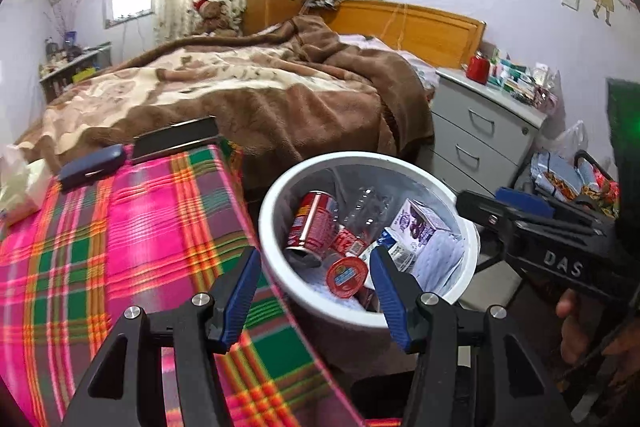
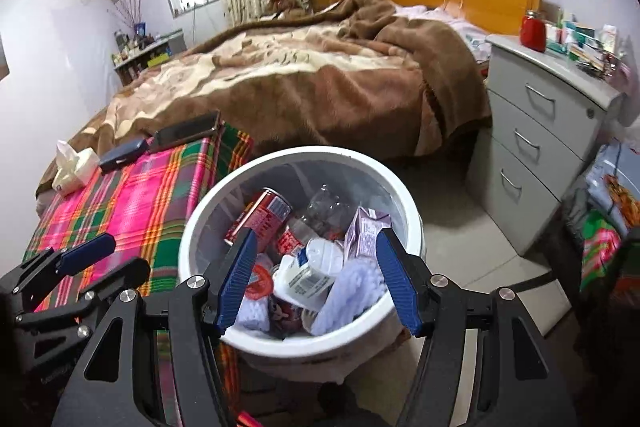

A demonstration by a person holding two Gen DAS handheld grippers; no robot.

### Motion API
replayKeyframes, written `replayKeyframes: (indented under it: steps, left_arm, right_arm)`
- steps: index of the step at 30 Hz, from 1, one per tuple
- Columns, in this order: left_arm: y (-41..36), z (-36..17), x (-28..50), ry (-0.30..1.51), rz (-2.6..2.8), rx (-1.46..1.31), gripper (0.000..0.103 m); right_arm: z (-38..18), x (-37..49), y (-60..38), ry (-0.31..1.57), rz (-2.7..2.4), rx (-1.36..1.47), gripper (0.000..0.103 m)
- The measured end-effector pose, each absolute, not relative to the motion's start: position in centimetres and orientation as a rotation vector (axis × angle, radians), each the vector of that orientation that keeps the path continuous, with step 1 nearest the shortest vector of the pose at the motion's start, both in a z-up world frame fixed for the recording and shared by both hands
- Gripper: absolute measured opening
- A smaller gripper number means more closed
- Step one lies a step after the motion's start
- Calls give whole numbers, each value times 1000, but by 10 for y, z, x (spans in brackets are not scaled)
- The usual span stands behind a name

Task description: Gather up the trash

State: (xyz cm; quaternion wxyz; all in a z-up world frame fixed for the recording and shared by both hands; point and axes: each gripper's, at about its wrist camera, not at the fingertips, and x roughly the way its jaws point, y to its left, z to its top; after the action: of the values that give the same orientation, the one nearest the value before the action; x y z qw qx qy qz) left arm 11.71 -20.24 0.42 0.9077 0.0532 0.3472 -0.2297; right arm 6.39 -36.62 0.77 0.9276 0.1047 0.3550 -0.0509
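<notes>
While both grippers, left (image 1: 314,287) and right (image 2: 316,277), hang released over the bin (image 2: 200,227) (can, carton, bottle inside), the drop looks done; next, seek leftovers on the plaid surface (image 1: 120,227).

Both wrist views look steeply down, close over the same white bin (image 1: 276,259) (image 2: 192,259), bed (image 1: 240,87) (image 2: 300,75) behind.

Open left gripper (image 1: 314,281) over trash bin (image 1: 280,259)
</notes>
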Motion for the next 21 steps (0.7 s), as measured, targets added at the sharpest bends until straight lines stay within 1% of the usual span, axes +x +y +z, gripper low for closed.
replayKeyframes:
  steps: [5, 9, 21]
  left_arm:
    - [-193, 11, 88, 673, -419, 156, 56]
    - [-181, 14, 70, 666, -411, 127, 56]
    - [-166, 6, 33, 639, -360, 112, 56]
  right_arm:
    - [11, 39, -353, 678, -131, 194, 63]
    - [12, 24, -348, 649, -155, 206, 63]
    - [7, -9, -328, 587, -192, 164, 63]
